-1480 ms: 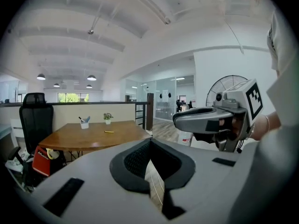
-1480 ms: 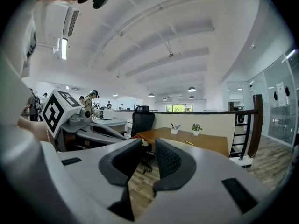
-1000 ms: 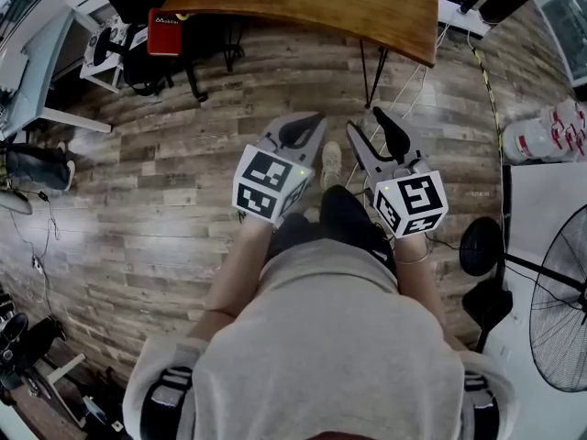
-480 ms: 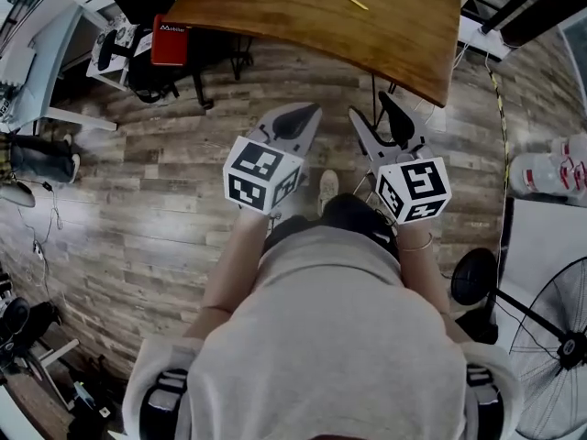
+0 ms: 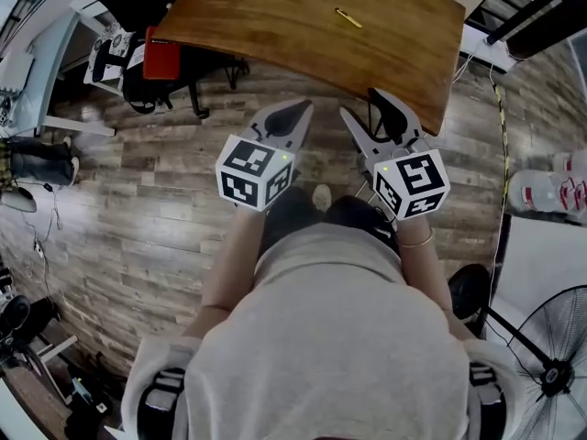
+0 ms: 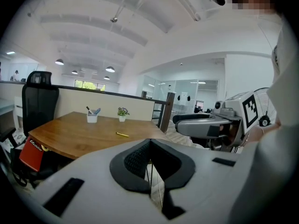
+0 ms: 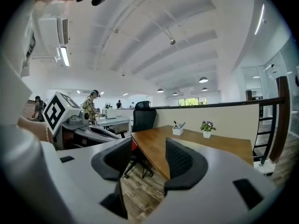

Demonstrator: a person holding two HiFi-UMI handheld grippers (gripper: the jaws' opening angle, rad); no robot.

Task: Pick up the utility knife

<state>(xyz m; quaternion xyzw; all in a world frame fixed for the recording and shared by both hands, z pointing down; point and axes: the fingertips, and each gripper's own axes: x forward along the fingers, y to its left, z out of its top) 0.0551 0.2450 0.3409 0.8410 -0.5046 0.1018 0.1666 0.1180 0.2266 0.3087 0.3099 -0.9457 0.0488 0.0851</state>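
The person's grey shirt (image 5: 330,337) fills the bottom of the head view, and both forearms reach forward over a wood-plank floor (image 5: 156,200). The left tongs (image 5: 293,117) are drawn in to a thin slit, the dark pads all but meeting, with nothing between them. Just beside them the right tongs (image 5: 370,115) stand wide and hold nothing; through their gap only the floor and the bench edge show. Both point forward and slightly down toward the wooden bench (image 5: 275,16), whose near edge lies just past the right tongs' tips. A red case (image 5: 161,53) sits under the bench's left end, and a black office chair (image 6: 39,94) stands by that same end. The utility knife (image 5: 348,18), a slim yellow thing, lies flat on the benchtop by itself, toward the right half of the top as the head view shows it and well apart from both tongs. Beyond it, near the bench's far edge, stand a small white cup of pens (image 6: 92,118) and a little potted plant (image 6: 122,112), backed by a low partition wall (image 6: 112,104). Farther off, a person (image 7: 91,104) stands among other desks.
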